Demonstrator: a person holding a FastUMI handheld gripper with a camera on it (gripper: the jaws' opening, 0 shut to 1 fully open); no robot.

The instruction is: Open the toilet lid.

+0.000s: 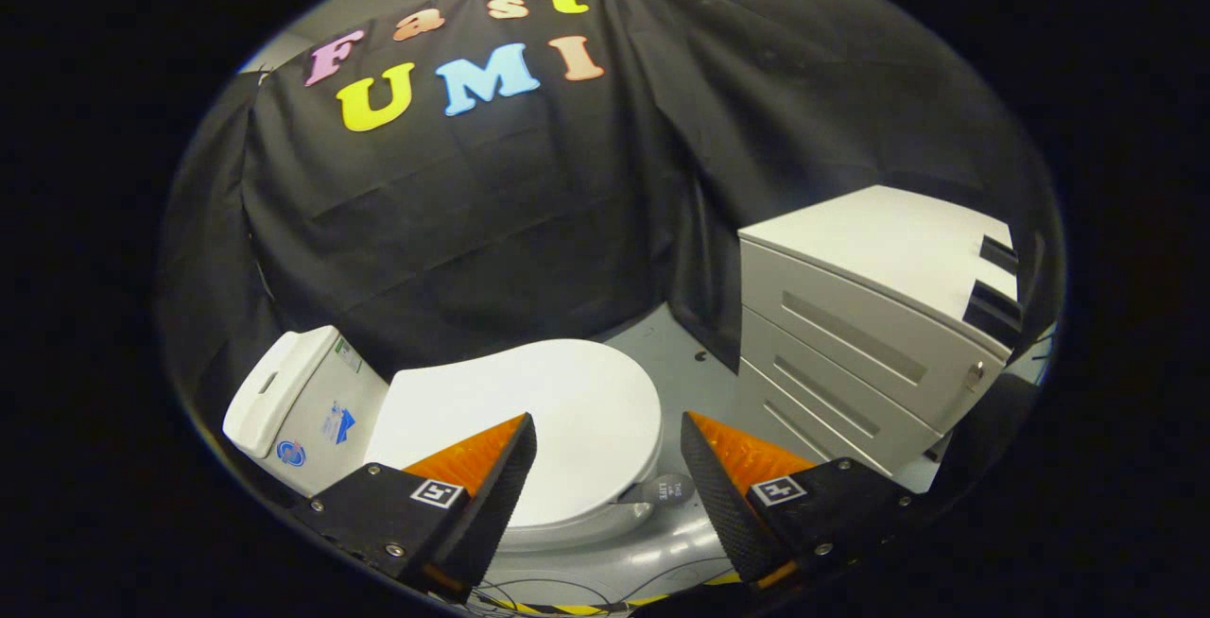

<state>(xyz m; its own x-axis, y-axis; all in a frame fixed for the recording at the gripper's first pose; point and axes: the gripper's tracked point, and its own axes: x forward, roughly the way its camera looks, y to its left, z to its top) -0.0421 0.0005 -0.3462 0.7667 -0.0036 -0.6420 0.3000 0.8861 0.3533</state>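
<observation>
The gripper hangs above the toilet with its two fingers spread wide — nothing is held between them and neither one touches anything. The toilet lid is white, closed flat on the bowl, and lies just ahead of the fingers and partly between them; the near finger on one side overlaps its edge in the view, though a clear gap in height seems to separate them. A small round grey tab sticks out from the lid's rim, in the gap close to the other finger. Beyond the lid and off to the side of the first finger stands the white toilet tank, tilted in this view, with stickers on its side wall and a flush button on top. On the far side of the other finger, well apart from the toilet, sits a pale drawer cabinet with recessed handles and a small lock. The grey floor runs between the toilet and cabinet, and black-and-yellow striped tape lies on it below the fingers, beside some thin cables
</observation>
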